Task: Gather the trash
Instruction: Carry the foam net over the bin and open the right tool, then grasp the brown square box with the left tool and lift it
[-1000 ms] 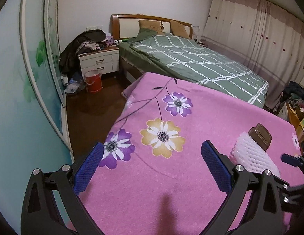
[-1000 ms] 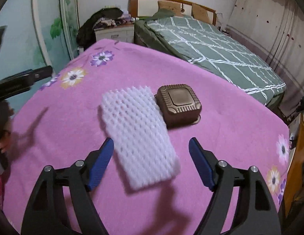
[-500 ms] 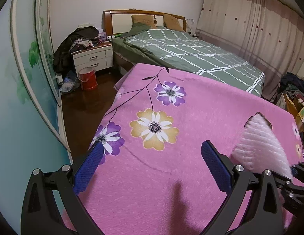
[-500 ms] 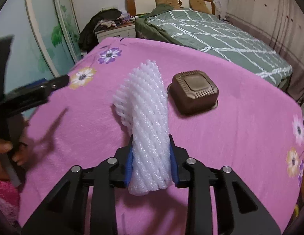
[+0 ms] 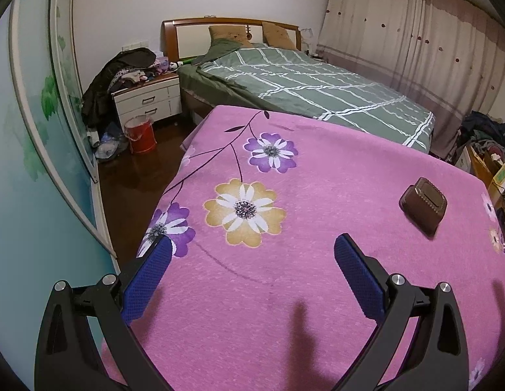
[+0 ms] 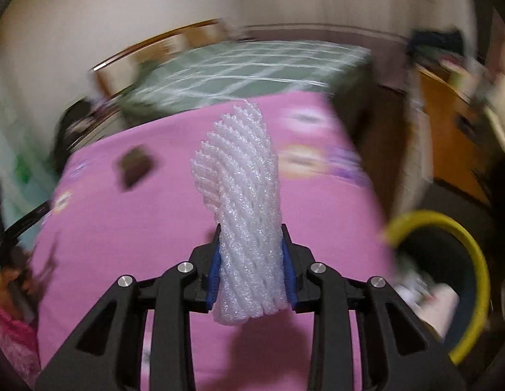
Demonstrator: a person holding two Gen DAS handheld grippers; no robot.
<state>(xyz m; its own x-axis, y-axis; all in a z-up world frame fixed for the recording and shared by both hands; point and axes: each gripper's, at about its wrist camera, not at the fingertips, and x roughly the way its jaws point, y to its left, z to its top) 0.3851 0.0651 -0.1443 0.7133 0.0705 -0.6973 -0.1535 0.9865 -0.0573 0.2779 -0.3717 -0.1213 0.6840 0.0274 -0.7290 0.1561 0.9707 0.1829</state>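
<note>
My right gripper [image 6: 250,254] is shut on a white foam net sleeve [image 6: 242,189] and holds it upright above the pink flowered blanket [image 6: 154,228]. A brown plastic tray [image 5: 422,202] lies on the blanket at the right in the left wrist view; it shows blurred in the right wrist view [image 6: 133,167]. A yellow-rimmed bin [image 6: 448,273] with trash inside stands at the lower right of the right wrist view, beside the blanket's edge. My left gripper [image 5: 252,262] is open and empty above the blanket's near edge.
A green checked bed [image 5: 311,88] lies beyond the blanket. A white nightstand [image 5: 148,104] piled with clothes and a red bucket [image 5: 140,133] stand at the back left on the dark floor. Curtains [image 5: 415,49] and clutter are at the right.
My right gripper closed on the foam net, lifted it off the blanket and swung right toward the yellow-rimmed bin. The left gripper stayed open and shifted slightly.
</note>
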